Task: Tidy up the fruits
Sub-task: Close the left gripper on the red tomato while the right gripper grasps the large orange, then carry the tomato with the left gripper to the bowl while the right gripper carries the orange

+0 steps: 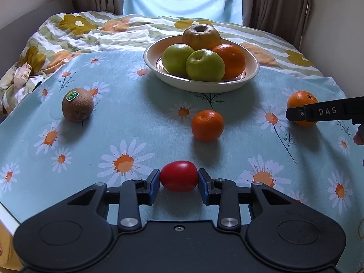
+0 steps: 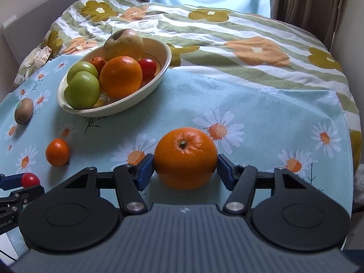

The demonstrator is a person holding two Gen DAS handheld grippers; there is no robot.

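My left gripper (image 1: 179, 179) is shut on a small red tomato (image 1: 179, 175) low over the daisy cloth; it also shows in the right wrist view (image 2: 30, 179). My right gripper (image 2: 185, 167) has its pads against both sides of a large orange (image 2: 185, 158) that rests on the cloth; the same orange shows in the left wrist view (image 1: 302, 107). A cream bowl (image 1: 250, 72) at the back holds two green apples (image 1: 204, 64), an orange (image 1: 231, 60), a brownish apple (image 1: 201, 35) and, in the right wrist view, a red tomato (image 2: 149, 68).
A small mandarin (image 1: 207, 125) lies in the middle of the cloth. A kiwi with a green sticker (image 1: 77, 108) lies at the left. A crumpled flowered quilt (image 1: 75, 36) lies behind the bowl. Curtains hang at the back.
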